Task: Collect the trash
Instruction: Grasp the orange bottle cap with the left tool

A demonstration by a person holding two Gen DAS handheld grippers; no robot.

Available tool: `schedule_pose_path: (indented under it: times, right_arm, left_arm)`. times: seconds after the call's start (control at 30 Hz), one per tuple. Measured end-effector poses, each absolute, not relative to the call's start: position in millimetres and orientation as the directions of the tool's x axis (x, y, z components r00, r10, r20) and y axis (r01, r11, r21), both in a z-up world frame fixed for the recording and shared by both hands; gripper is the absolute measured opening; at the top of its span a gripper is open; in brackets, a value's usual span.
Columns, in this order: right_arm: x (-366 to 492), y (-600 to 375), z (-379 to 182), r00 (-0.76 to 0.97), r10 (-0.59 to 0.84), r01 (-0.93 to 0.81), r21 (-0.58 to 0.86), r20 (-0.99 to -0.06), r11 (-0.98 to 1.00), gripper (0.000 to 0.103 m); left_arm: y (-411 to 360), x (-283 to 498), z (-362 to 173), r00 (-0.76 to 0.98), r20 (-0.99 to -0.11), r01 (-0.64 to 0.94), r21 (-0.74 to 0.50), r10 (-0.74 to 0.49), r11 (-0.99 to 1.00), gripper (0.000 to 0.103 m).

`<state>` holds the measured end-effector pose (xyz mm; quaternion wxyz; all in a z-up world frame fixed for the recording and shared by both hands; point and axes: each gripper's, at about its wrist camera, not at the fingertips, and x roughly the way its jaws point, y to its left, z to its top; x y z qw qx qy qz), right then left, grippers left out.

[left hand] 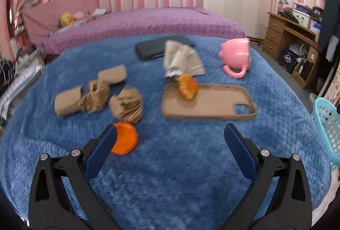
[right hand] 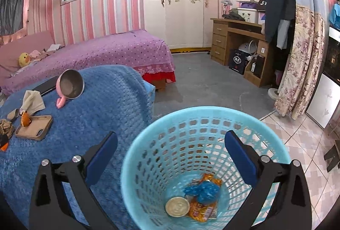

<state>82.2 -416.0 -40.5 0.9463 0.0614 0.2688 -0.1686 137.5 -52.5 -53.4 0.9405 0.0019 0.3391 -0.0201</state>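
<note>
Right gripper (right hand: pixel 171 155) hangs over the blue basket (right hand: pixel 148 145), fingers spread and empty, wrappers (right hand: pixel 201 193) lying inside, while left gripper (left hand: pixel 170 140), likewise spread and empty, faces crumpled brown paper (left hand: pixel 127 103) on the blue blanket (left hand: pixel 180 166), apparently next for collection.

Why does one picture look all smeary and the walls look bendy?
Left wrist view: motion blur smears the pink mug, the tan phone case and the fluffy blue blanket. Right wrist view: much sharper, so the blue plastic basket holes and its round pale lid read clearly. Both views: the fisheye lens bends the striped walls and darkens the corners.
</note>
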Motion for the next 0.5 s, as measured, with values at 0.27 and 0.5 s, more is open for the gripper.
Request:
schedule_pose_path:
  times: [0.27, 0.5]
  right_arm:
    - [96.0, -381.8, -44.3, 0.797, -0.254, 0.310, 0.011, -0.549, 0.951, 0.098]
    - [108.2, -355.2, -45.6, 0.792, -0.247, 0.290, -0.012, -0.559, 0.957, 0.098]
  left_arm:
    - [-12.5, 147.6, -59.7, 0.743, -0.669, 0.011, 0.002, -0.006, 1.000, 0.097]
    - [6.2, 161.8, -74.5, 0.687, -0.726, 0.001, -0.029, -0.022, 1.000, 0.096]
